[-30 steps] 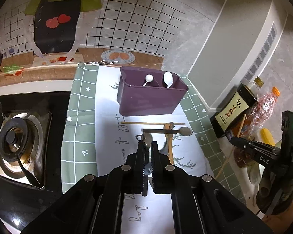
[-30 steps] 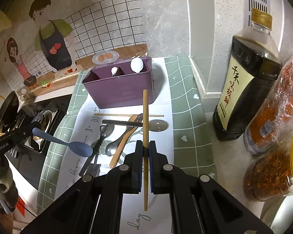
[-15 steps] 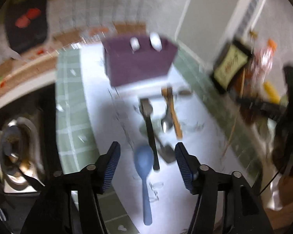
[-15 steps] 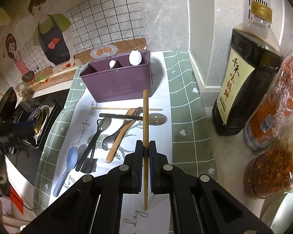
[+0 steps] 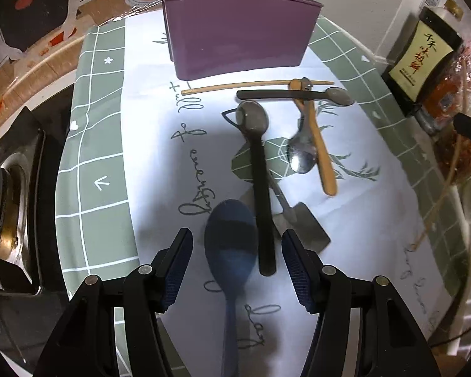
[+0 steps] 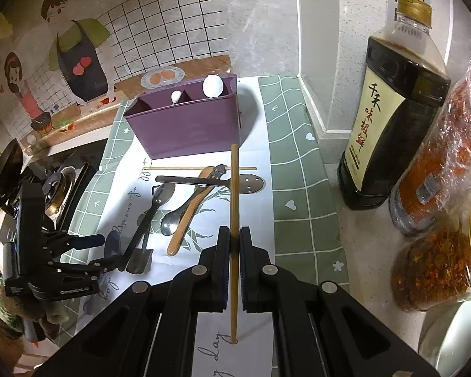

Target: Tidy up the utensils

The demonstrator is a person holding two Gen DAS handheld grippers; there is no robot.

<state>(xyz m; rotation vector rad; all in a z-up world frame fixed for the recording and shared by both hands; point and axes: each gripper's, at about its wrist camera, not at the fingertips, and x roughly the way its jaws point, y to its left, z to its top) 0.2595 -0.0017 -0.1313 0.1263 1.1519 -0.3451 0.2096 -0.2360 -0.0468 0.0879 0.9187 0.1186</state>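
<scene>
My left gripper [image 5: 237, 245] is open, low over the mat, its jaws either side of the blue spoon [image 5: 230, 251] lying there. A black spoon [image 5: 260, 188], a steel spoon [image 5: 303, 154], a wooden spoon [image 5: 318, 147], a black slotted spoon [image 5: 298, 95], a small spatula [image 5: 304, 224] and a loose chopstick [image 5: 235, 86] lie beyond it. The purple holder [image 5: 235, 28] stands at the back with two white spoons [image 6: 212, 85] in it. My right gripper [image 6: 234, 242] is shut on a wooden chopstick [image 6: 234, 194], held above the mat. The left gripper also shows in the right wrist view [image 6: 100, 251].
A gas stove [image 5: 6, 194] lies left of the green checked mat [image 5: 94, 144]. A dark sauce bottle [image 6: 392, 119] and jars of chilli [image 6: 436, 270] stand on the counter at the right. A tiled wall [image 6: 172, 25] is behind the holder.
My left gripper let go of the blue spoon, which now lies on the mat, opened wide and dropped low over it. The right gripper still holds the chopstick and has barely moved.
</scene>
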